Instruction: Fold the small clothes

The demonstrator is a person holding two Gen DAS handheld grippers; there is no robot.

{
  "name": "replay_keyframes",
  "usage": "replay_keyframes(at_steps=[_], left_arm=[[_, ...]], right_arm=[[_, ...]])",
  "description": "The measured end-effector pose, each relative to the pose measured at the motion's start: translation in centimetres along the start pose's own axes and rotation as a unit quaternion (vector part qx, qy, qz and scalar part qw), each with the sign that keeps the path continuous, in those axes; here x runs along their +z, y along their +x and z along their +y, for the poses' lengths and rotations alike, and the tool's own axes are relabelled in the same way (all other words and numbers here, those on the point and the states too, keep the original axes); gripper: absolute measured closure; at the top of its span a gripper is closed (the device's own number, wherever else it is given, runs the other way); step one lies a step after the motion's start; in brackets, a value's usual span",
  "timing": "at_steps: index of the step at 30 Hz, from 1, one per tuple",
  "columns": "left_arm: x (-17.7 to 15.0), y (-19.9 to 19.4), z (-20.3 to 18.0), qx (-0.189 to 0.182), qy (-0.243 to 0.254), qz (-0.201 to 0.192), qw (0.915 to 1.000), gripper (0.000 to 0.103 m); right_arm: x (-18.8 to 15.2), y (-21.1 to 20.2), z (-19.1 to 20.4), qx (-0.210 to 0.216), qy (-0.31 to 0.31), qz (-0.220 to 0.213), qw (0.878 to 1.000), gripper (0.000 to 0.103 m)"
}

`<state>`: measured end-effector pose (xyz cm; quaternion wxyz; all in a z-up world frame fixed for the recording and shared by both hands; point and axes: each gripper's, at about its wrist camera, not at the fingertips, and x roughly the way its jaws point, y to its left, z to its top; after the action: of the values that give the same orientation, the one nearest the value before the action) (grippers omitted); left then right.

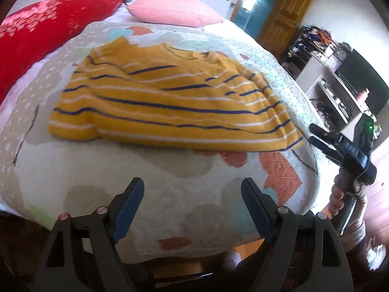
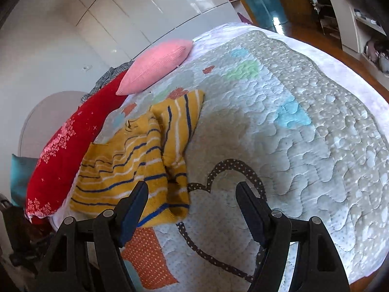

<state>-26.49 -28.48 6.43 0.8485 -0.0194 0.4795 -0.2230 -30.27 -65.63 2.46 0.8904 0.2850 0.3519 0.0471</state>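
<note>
Lying on quilt (image 1: 170, 168): striped sweater (image 1: 170, 102)

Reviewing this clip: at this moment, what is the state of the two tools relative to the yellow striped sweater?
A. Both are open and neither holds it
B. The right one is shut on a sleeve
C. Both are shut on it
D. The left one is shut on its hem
A: the left tool and right tool both stand open above the quilt, and the yellow striped sweater lies free.

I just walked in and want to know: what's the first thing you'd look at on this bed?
The yellow striped sweater grabs your eye first, lying rumpled in the middle of the patchwork quilt. Behind it sit a big red pillow and a pink pillow, by the white wall.
</note>
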Motion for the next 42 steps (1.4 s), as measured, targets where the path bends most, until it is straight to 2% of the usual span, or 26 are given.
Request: replay_keyframes(at_steps=[3,7,11,14,17,20,22,26,33,35,38,40,41,42], left_arm=[[0.4,1.2,-2.3,0.0,0.044,0.009,0.999,0.022],[1.0,2.8,-6.2,0.012,0.126,0.001,0.992,0.022],[1.5,4.0,-10.7,0.008,0.222,-0.034,0.9745,0.022],[2.3,5.1,-12.9,-0.01,0.258,-0.047,0.9649,0.022],[3.4,7.0,-13.8,-0.028,0.261,-0.035,0.9643,0.023],[4.3,8.6,-14.3,-0.043,0.254,-0.025,0.966,0.03],[4.5,9.5,-14.8,-0.047,0.257,-0.023,0.965,0.031],[4.1,10.7,-15.7,-0.05,0.279,-0.019,0.9588,0.031],[2.6,12.0,-18.0,-0.035,0.338,-0.019,0.9404,0.031],[2.5,12.6,-18.4,-0.03,0.344,-0.017,0.9382,0.031],[2.7,13.2,-18.5,-0.031,0.335,-0.019,0.9414,0.031],[3.1,13.3,-18.3,-0.028,0.317,-0.022,0.9478,0.055],[3.5,13.4,-18.2,-0.024,0.309,-0.023,0.9504,0.08],[3.9,13.3,-18.1,-0.022,0.301,-0.025,0.9532,0.09]], right_arm=[[-0.4,0.6,-1.3,0.016,0.018,0.005,1.0,0.024],[-0.3,0.4,-3.1,0.052,0.051,0.002,0.997,0.024],[0.5,0.7,-4.1,0.073,0.066,0.008,0.995,0.024],[1.2,1.2,-4.3,0.076,0.067,0.013,0.995,0.024],[2.0,1.8,-4.3,0.081,0.069,0.013,0.994,0.024],[3.1,2.9,-3.9,0.085,0.067,0.018,0.994,0.024],[4.1,4.0,-3.5,0.089,0.061,0.025,0.994,0.024],[6.6,7.4,-2.3,0.111,0.042,0.064,0.991,0.024],[9.2,12.9,0.3,0.142,0.008,0.123,0.982,0.024],[9.5,14.0,1.1,0.14,-0.001,0.135,0.981,0.023],[9.7,15.0,2.2,0.129,-0.027,0.145,0.981,0.023],[9.6,15.2,2.9,0.115,-0.048,0.146,0.981,0.034],[9.6,15.4,3.0,0.111,-0.052,0.149,0.981,0.055],[9.6,15.4,2.9,0.105,-0.052,0.153,0.981,0.077]])
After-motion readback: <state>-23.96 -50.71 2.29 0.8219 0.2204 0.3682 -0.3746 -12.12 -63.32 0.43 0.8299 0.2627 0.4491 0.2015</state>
